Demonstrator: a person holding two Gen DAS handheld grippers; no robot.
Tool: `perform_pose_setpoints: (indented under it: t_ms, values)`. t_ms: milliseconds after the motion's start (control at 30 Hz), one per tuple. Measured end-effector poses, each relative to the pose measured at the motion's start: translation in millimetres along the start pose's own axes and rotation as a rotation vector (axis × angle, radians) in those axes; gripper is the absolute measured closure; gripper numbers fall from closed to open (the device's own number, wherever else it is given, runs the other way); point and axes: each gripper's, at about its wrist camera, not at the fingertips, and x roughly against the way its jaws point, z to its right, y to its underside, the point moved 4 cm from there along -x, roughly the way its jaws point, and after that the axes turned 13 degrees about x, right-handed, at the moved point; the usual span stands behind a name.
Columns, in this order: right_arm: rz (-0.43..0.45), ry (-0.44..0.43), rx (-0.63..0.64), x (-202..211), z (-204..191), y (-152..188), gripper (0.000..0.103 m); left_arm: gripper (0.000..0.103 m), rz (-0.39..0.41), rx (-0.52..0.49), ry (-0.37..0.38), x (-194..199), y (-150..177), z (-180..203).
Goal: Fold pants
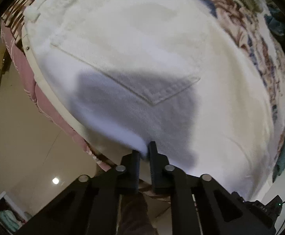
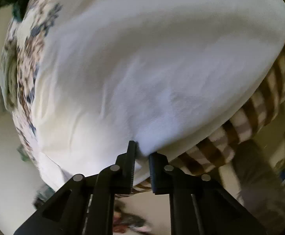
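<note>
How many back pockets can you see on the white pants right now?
1. A stitched patch pocket on the white denim pants, ahead of the left gripper in the left wrist view. A second may be hidden.

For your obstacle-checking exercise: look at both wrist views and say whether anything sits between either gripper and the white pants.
Nothing visible does. The left gripper already pinches the near edge of the white pants, below the back pocket. The right gripper likewise has the pants' edge between its fingers. No object lies on the pants' visible surface.
</note>
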Motion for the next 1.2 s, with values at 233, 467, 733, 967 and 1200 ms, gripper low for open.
perform_pose_setpoints:
  t_ms: [233, 467, 733, 967, 1200]
  values:
    - [0.005, 0.04, 0.09, 24, -13, 12, 0.094, 0.098, 0.002, 0.009, 0.099, 34, 10, -18]
    - [-0.043, 0.073, 0.113, 10, -3, 22, 0.094, 0.098, -0.024, -0.031, 0.05, 8, 1, -19]
    - [-0.088, 0.021, 0.168, 11, 2, 7, 0.041, 0.081, 0.005, -0.157, -0.04, 27, 2, 6]
    - [0.05, 0.014, 0.184, 94, 50, -12, 0.034, 0.036, 0.108, -0.367, -0.047, 63, 38, 80]
    - [0.098, -0.057, 0.277, 124, 30, -61, 0.045, 0.035, 0.141, -0.508, -0.053, 18, 33, 193]
